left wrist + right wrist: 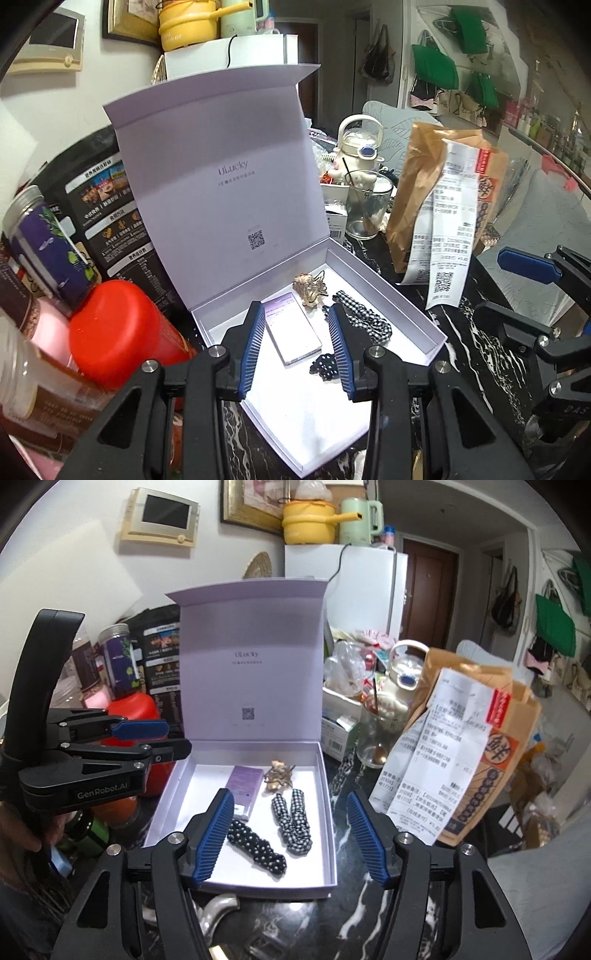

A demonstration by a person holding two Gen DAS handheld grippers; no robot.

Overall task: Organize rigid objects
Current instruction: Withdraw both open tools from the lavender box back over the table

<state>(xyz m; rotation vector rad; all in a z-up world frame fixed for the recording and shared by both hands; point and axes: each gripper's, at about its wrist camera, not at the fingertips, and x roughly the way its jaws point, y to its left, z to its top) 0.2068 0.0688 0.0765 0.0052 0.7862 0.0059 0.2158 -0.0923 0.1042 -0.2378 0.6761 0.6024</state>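
Four light things lie in the box (325,768); both grippers (297,347) (291,834) gape empty, and the stiff purple card (243,786) wants pinching by its long edges.

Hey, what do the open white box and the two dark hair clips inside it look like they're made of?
White box: looks like rigid matte cardboard, with crisp folded edges. Polka-dot clip and gingham clip: woven fabric covering, puckered and soft-looking; whatever is underneath is hidden.
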